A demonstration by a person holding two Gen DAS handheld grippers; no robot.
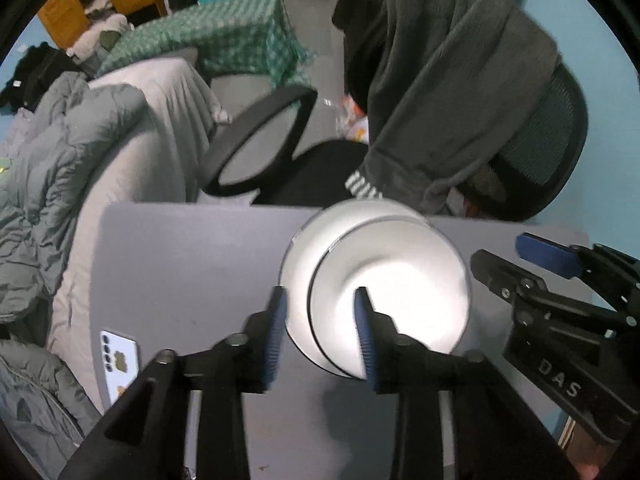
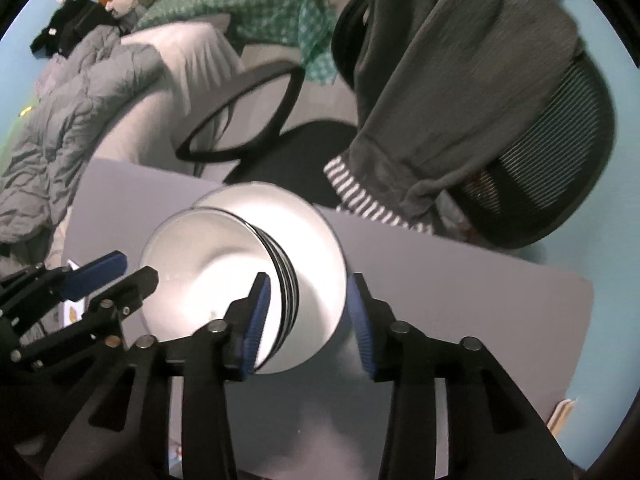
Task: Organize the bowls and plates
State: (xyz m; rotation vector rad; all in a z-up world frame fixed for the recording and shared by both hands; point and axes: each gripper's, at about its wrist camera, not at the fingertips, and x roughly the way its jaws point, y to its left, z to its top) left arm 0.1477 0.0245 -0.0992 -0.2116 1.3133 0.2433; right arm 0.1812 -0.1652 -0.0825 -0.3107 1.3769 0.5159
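A white bowl (image 1: pixel 400 292) sits on a white plate (image 1: pixel 298 264) on the grey table (image 1: pixel 180 264). My left gripper (image 1: pixel 320 336) is open, its fingers straddling the left rims of the bowl and plate. In the right wrist view the bowl (image 2: pixel 216 276) and plate (image 2: pixel 316 248) lie just ahead. My right gripper (image 2: pixel 308 320) is open, its fingers straddling the right rims of both. Each gripper shows in the other's view, the right (image 1: pixel 520 260) and the left (image 2: pixel 116 272), both open.
A phone (image 1: pixel 120 364) lies at the table's left edge. Behind the table stands an office chair (image 1: pixel 288 152) draped with a grey garment (image 1: pixel 448 92). A bed with a grey quilt (image 1: pixel 52 168) is at left. Blue floor shows at right.
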